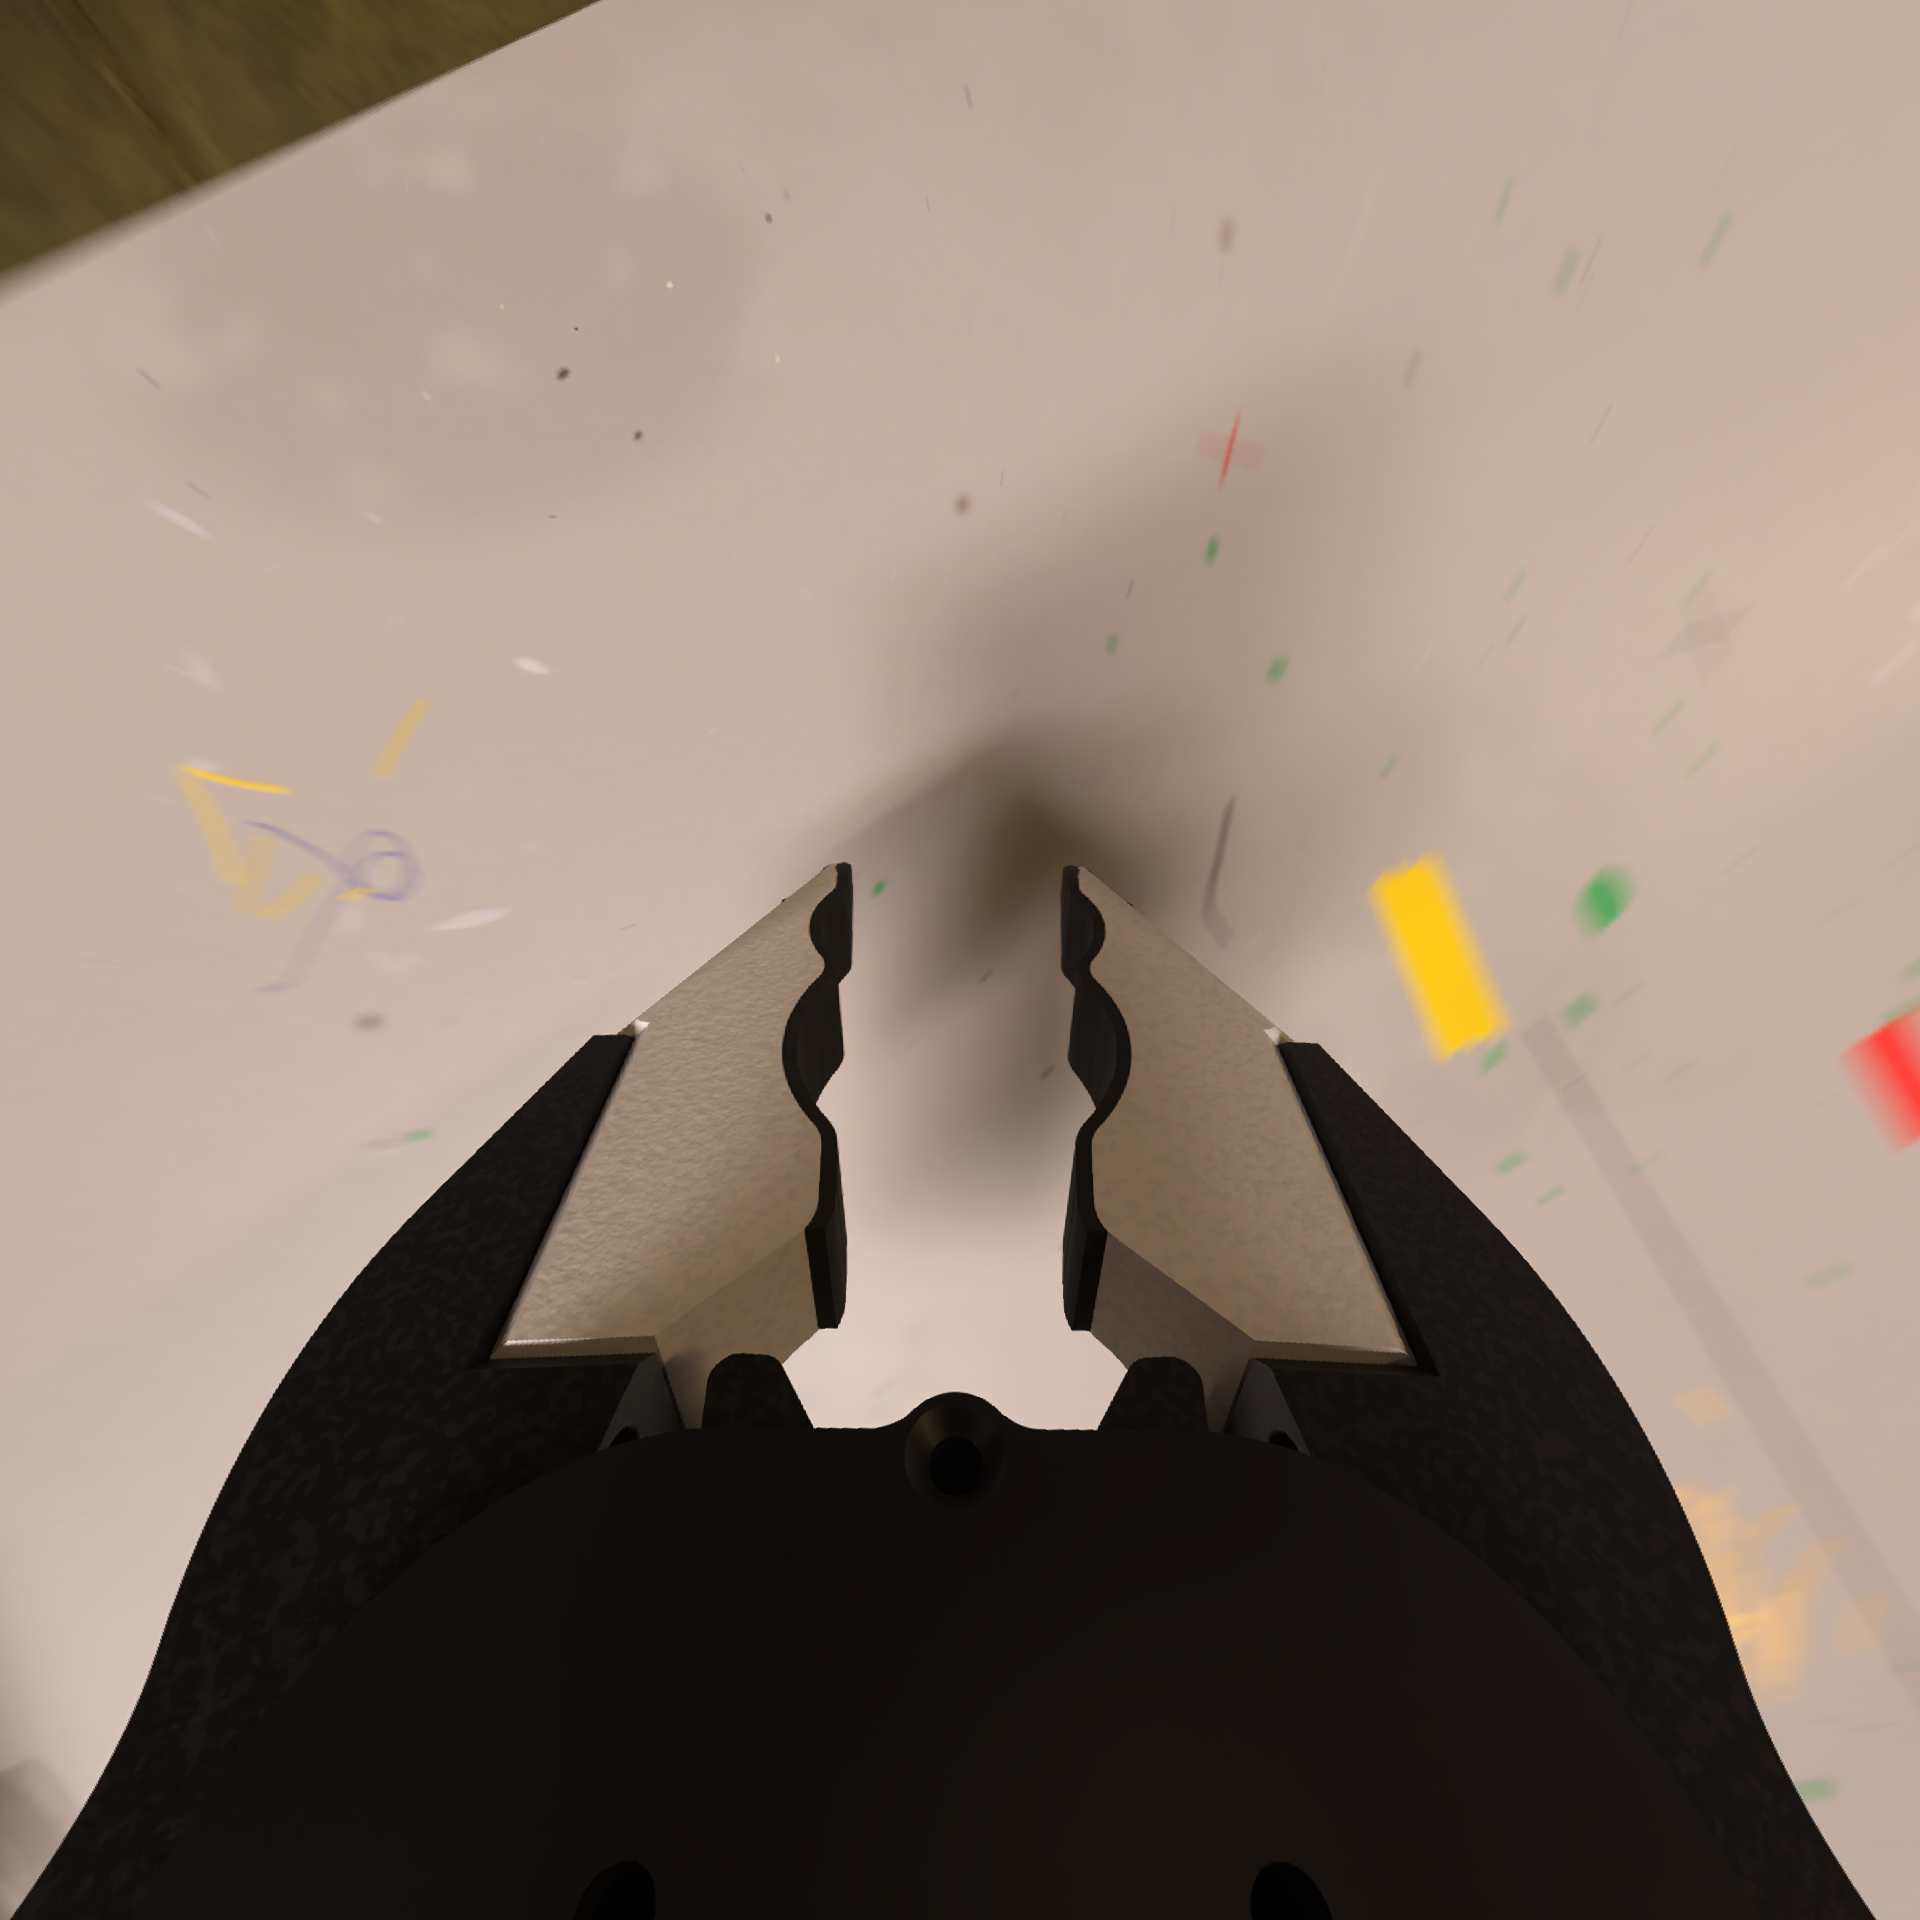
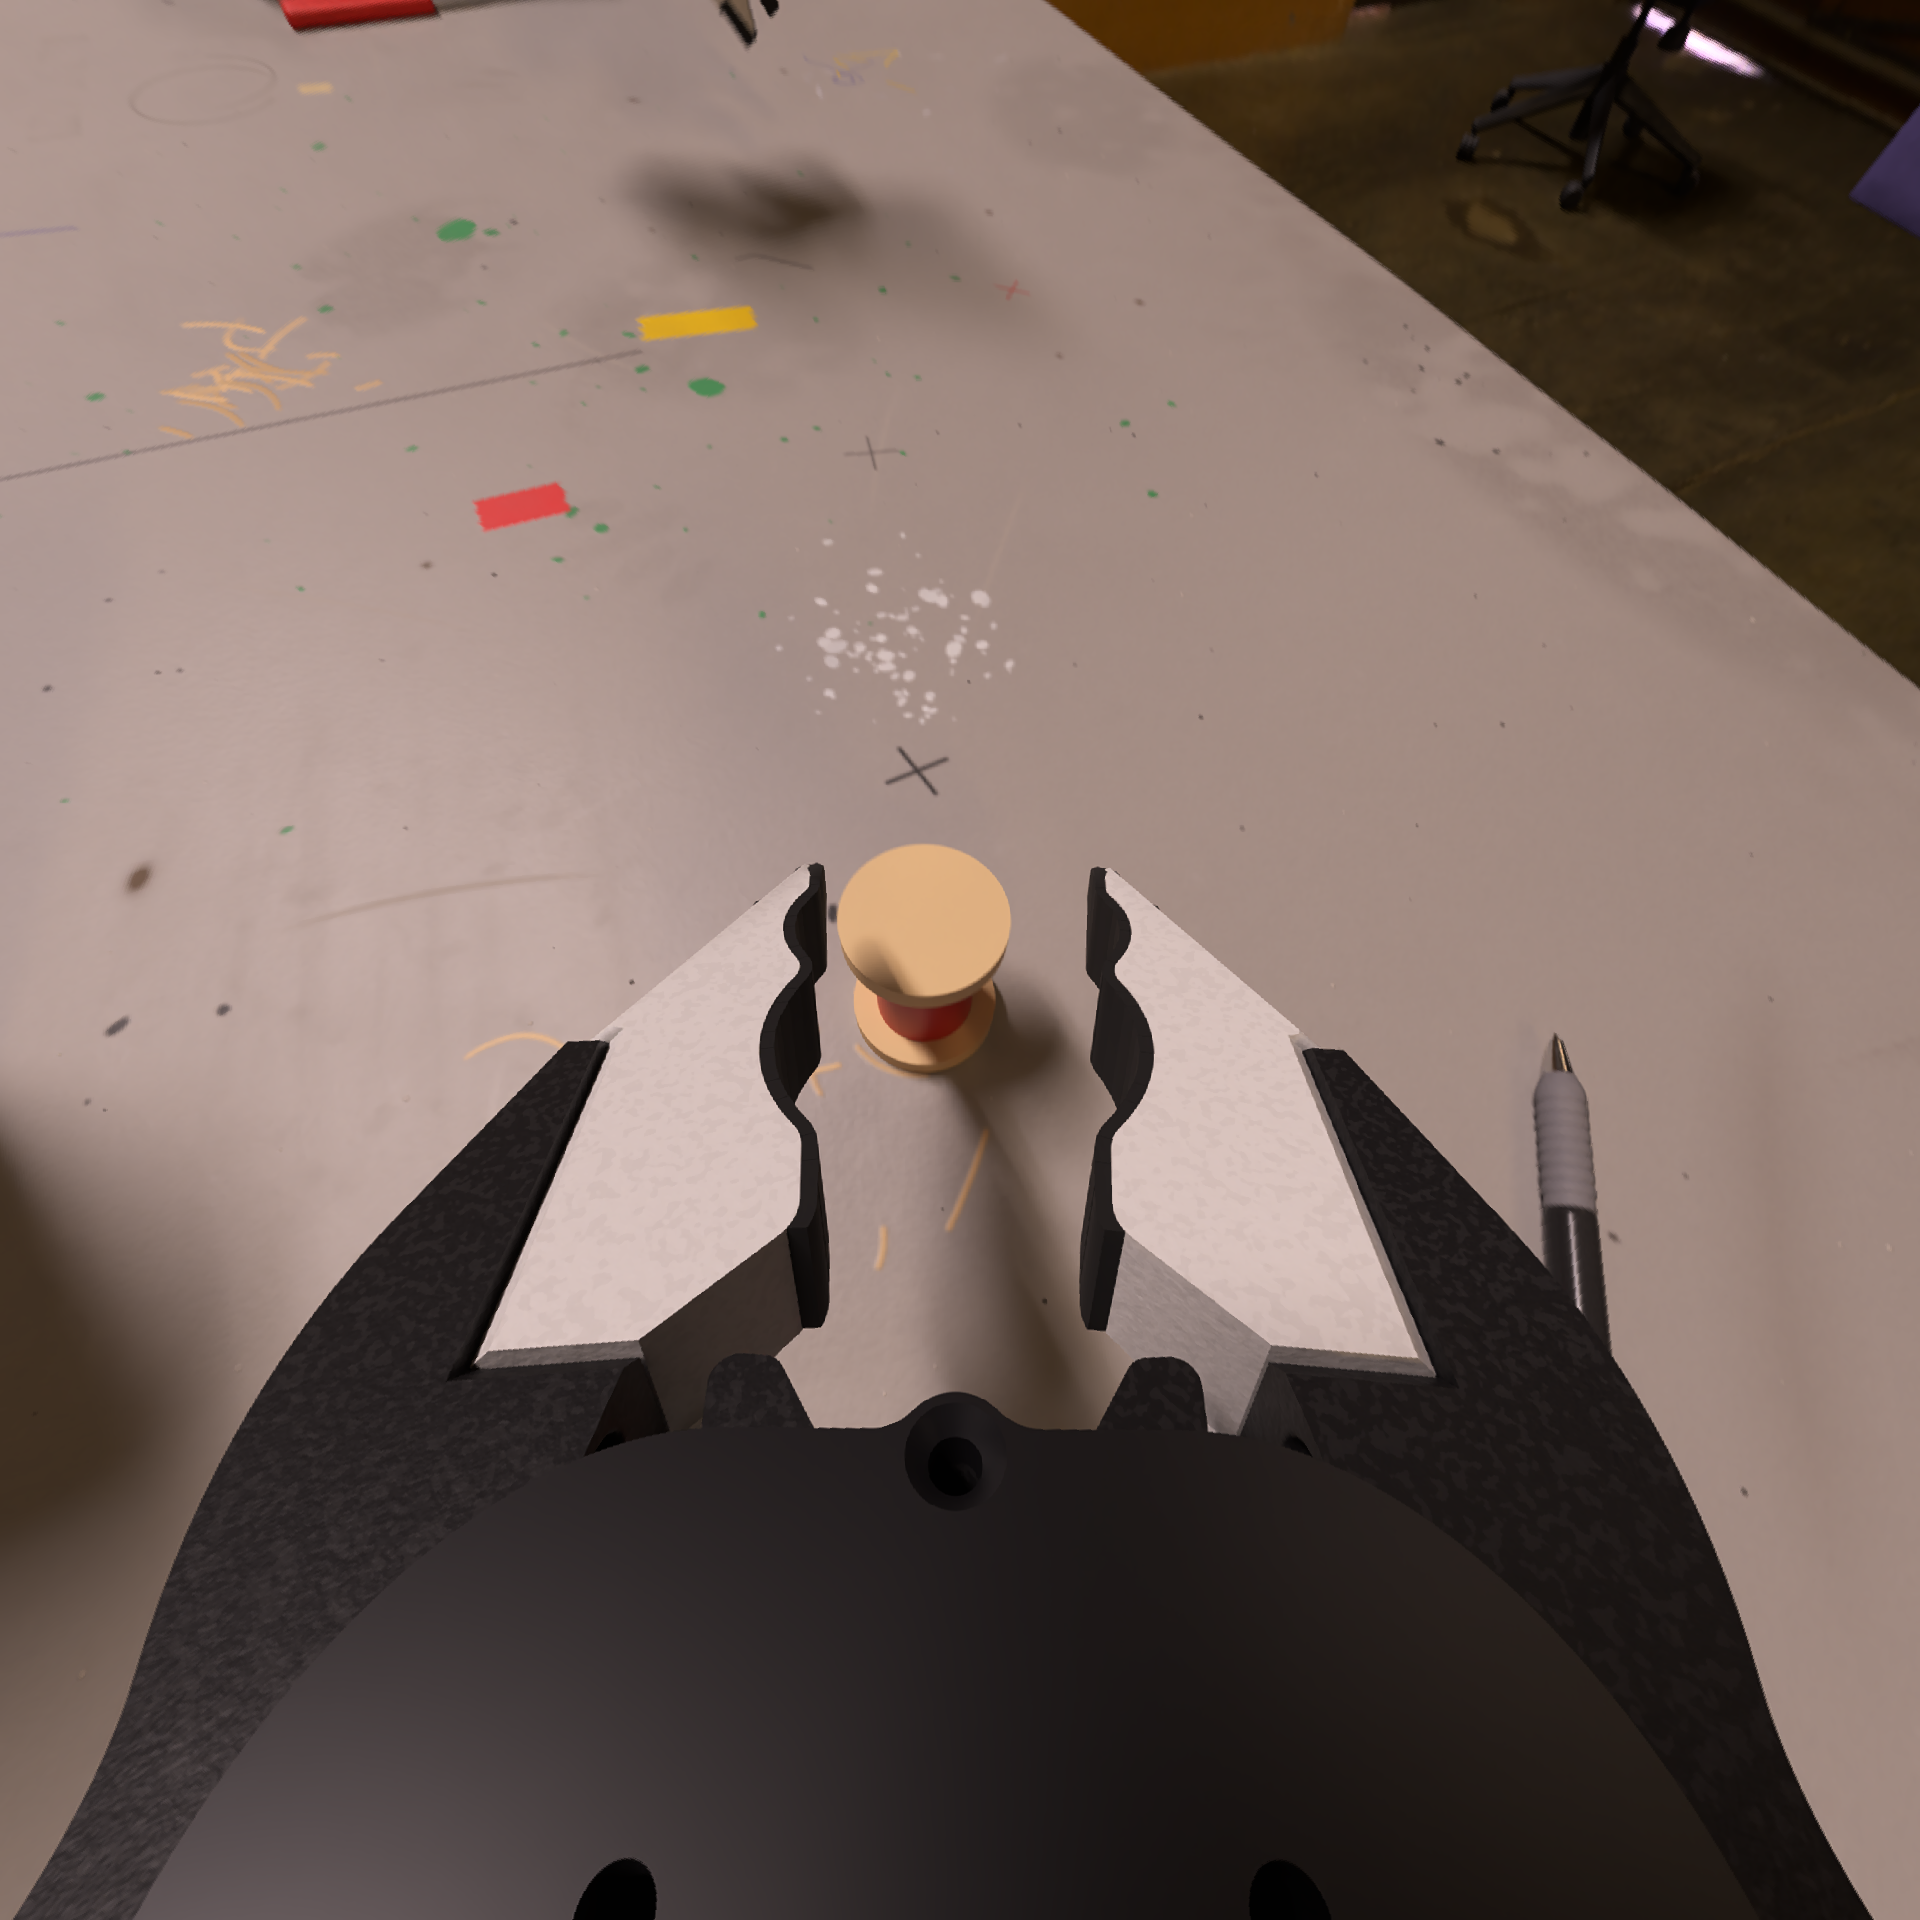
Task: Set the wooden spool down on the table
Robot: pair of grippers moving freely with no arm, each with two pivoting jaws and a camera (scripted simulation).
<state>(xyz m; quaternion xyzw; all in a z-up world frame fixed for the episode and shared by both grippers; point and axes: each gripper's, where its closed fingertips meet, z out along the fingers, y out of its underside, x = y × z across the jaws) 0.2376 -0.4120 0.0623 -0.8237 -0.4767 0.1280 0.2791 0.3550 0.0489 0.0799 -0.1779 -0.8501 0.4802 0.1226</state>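
Note:
The wooden spool [image 2: 923, 956], pale wood with red thread around its core, stands upright on the grey table [image 2: 1351, 644] in the right wrist view. My right gripper [image 2: 956, 883] is open, its fingertips on either side of the spool's top disc with a gap on both sides. The spool casts a shadow on the table to its right. My left gripper [image 1: 956, 878] is open and empty, close above a bare stretch of the table [image 1: 727, 416], over its own dark shadow. The spool does not show in the left wrist view.
A grey pen [image 2: 1567, 1164] lies on the table right of my right gripper. Yellow tape [image 2: 696, 322] and red tape [image 2: 520, 506] are stuck farther off; both show in the left wrist view, yellow tape [image 1: 1439, 966]. The table edge [image 2: 1558, 416] runs along the right, an office chair [image 2: 1600, 114] beyond it.

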